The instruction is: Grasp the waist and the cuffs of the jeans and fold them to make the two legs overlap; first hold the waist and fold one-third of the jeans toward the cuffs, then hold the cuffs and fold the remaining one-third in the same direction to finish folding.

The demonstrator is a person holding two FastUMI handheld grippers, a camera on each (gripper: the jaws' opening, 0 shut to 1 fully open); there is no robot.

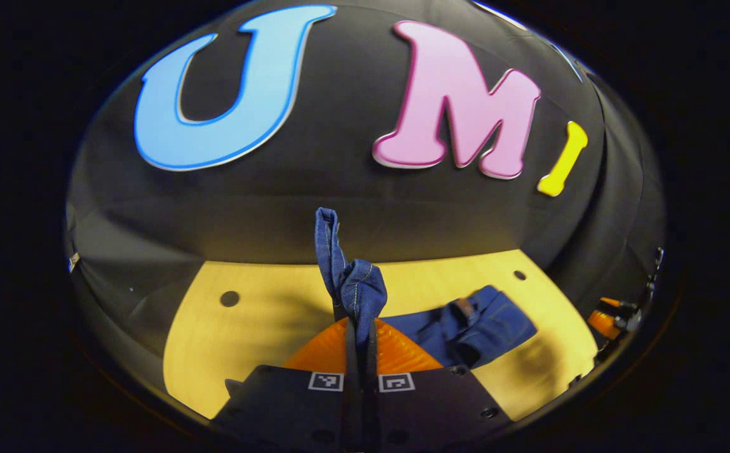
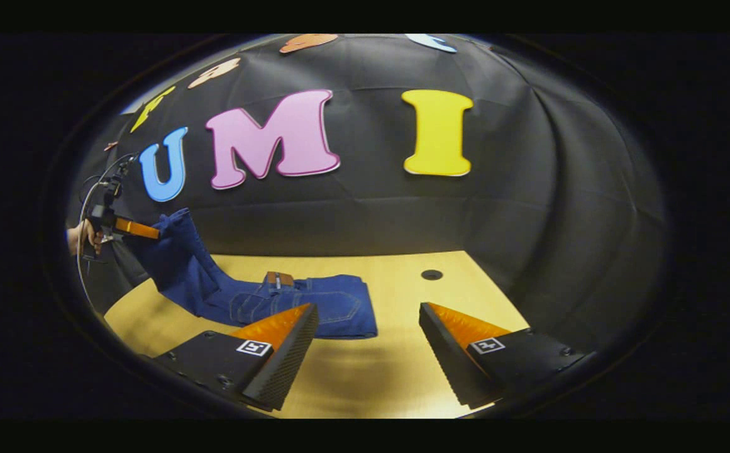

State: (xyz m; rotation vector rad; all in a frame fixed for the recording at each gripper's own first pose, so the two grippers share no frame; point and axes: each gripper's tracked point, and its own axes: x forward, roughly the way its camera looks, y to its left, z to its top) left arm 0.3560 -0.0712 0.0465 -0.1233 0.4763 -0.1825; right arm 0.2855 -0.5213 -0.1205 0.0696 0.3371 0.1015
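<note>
Two grippers work over one pair of jeans (image 2: pixel 289 302). The left gripper (image 1: pixel 361 327) has its fingers pressed together on a bunched fold of denim (cuff end, by the stitched hem), which stands up past the tips in the left gripper view. In the right gripper view that same gripper sits far off at the left edge, raised above the table (image 2: pixel 396 371) with a hand (image 2: pixel 82 236) around its grip, and the leg fabric hangs from it in a slope down to the tabletop. The right gripper (image 2: pixel 368 327) has its two fingers spread wide apart with nothing between them, hovering low over bare wood just beside the waist end. The waist part lies flat on the table, one brown leather patch facing up. Two dark round holes mark the tabletop in the left gripper view; the right gripper view shows one.
</note>
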